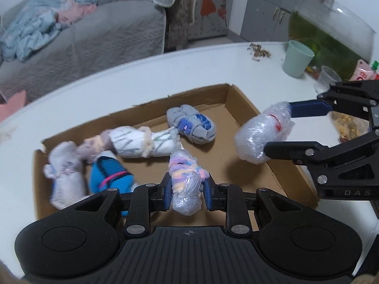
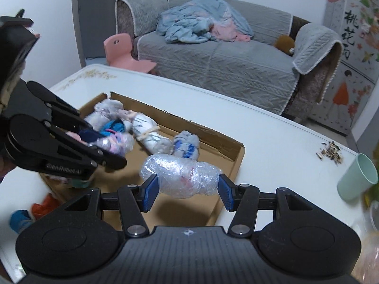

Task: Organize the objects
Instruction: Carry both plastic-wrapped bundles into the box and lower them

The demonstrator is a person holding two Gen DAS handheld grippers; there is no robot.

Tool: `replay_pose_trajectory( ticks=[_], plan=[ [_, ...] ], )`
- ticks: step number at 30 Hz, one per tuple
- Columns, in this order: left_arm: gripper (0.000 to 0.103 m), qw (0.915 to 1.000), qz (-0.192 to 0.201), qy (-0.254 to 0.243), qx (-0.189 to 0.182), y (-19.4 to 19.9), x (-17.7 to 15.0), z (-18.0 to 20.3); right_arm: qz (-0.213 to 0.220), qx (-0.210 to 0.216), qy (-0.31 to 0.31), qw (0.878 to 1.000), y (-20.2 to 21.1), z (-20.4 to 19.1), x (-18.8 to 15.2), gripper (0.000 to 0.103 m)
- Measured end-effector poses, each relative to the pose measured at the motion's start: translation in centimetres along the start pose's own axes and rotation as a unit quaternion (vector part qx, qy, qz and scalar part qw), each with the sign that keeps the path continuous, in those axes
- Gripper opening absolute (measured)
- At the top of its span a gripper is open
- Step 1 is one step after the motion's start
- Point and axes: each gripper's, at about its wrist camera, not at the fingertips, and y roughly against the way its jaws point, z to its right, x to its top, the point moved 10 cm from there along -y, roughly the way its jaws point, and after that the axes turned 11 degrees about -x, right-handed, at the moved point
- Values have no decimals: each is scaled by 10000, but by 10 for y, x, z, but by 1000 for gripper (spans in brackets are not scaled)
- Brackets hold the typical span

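A shallow cardboard box (image 1: pixel 239 101) (image 2: pixel 234 163) lies on the white table and holds several rolled sock bundles: a grey-blue one (image 1: pixel 191 124) (image 2: pixel 186 145), a white striped one (image 1: pixel 142 142) (image 2: pixel 149 132), a bright blue one (image 1: pixel 110 171) and a pale pink one (image 1: pixel 65 175). My left gripper (image 1: pixel 187 190) (image 2: pixel 106 149) is shut on a pastel striped bundle in clear plastic (image 1: pixel 186 184) (image 2: pixel 117 143), held over the box's near side. My right gripper (image 2: pixel 186 193) (image 1: pixel 277 130) is shut on a clear plastic-wrapped white bundle (image 2: pixel 180 176) (image 1: pixel 263 135) above the box's right edge.
A mint green cup (image 1: pixel 297 58) (image 2: pixel 357 177), a clear plastic cup (image 1: pixel 328 77) and scattered seed husks (image 1: pixel 259 52) (image 2: pixel 329 155) sit on the table to the right. A glass tank (image 1: pixel 331 28) stands behind. Blue and orange socks (image 2: pixel 33 210) lie left of the box. A grey sofa (image 2: pixel 225 56) stands beyond the table.
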Motion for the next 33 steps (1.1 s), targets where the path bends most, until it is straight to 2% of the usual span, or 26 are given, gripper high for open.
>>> replay_pose_trajectory(
  ticks=[4, 9, 21, 27, 29, 33],
  plan=[
    [32, 9998, -188, 89, 14, -24, 1, -11, -98, 204, 408, 9989, -21, -4, -3, 50],
    [32, 9996, -175, 230, 17, -44, 5, -23, -269, 301, 791, 9960, -48, -8, -8, 50],
    [34, 9989, 146, 442, -63, -51, 10, -23, -186, 251, 848, 9959, -58, -7, -8, 51],
    [41, 9986, 186, 488, 101, -51, 11, -23, -131, 190, 860, 9960, -53, -7, -7, 55],
    [51, 9986, 188, 474, 164, -49, 12, -24, -109, 203, 832, 9963, -52, -4, -5, 55],
    [60, 9985, 141, 438, 280, -46, 13, -25, -73, 201, 858, 9961, -51, -1, 0, 60]
  ],
)
